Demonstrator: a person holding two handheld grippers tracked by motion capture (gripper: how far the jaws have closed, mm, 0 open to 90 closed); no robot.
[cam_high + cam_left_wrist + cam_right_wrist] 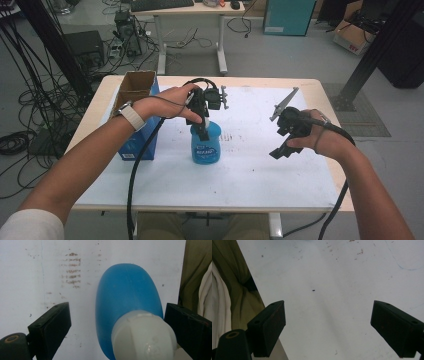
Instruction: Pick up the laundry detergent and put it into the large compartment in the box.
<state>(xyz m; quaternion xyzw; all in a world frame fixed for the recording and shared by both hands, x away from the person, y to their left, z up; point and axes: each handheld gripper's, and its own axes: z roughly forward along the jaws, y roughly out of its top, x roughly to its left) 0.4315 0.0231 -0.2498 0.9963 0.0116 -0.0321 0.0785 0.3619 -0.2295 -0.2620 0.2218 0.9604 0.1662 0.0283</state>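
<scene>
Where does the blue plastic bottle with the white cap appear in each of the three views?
High view: the blue plastic bottle with the white cap stands centre, under the left gripper.
Left gripper view: lower centre-right, cap between the open jaws, beside the right one.
Right gripper view: not in it.
Shared landmark: the white table sheet with brown smudges.

White sleeve (27,227) at 7 o'clock, pale watch strap (133,116) on the left wrist, black grippers trailing thick black cables (134,175).
</scene>
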